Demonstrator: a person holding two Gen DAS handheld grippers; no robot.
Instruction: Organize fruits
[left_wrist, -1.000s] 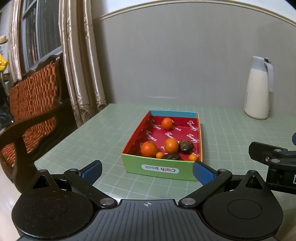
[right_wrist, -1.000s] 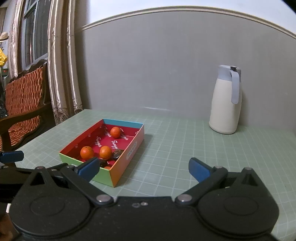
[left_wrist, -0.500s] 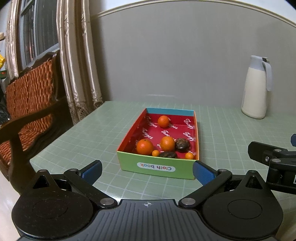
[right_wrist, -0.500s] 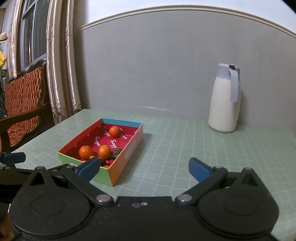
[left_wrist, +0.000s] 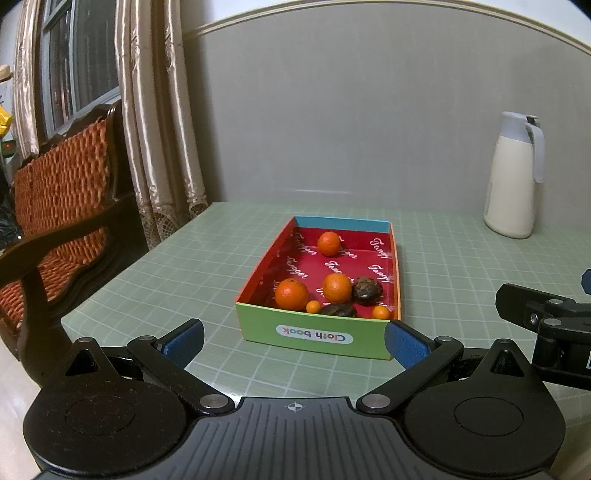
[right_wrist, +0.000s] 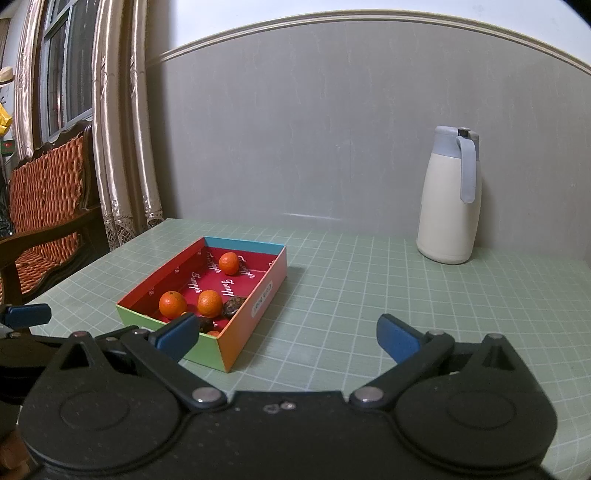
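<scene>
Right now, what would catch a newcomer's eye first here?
The bright box with a red lining, in the middle of the green table, holding oranges and dark fruits. Next, the white jug at the wall to the right. Both open grippers, left and right, frame the foreground.

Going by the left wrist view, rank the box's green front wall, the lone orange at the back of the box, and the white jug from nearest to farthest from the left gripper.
From the left gripper:
1. Green front wall, just ahead of the jaws.
2. Lone orange, near the box's far end.
3. White jug, far right by the wall.
</scene>
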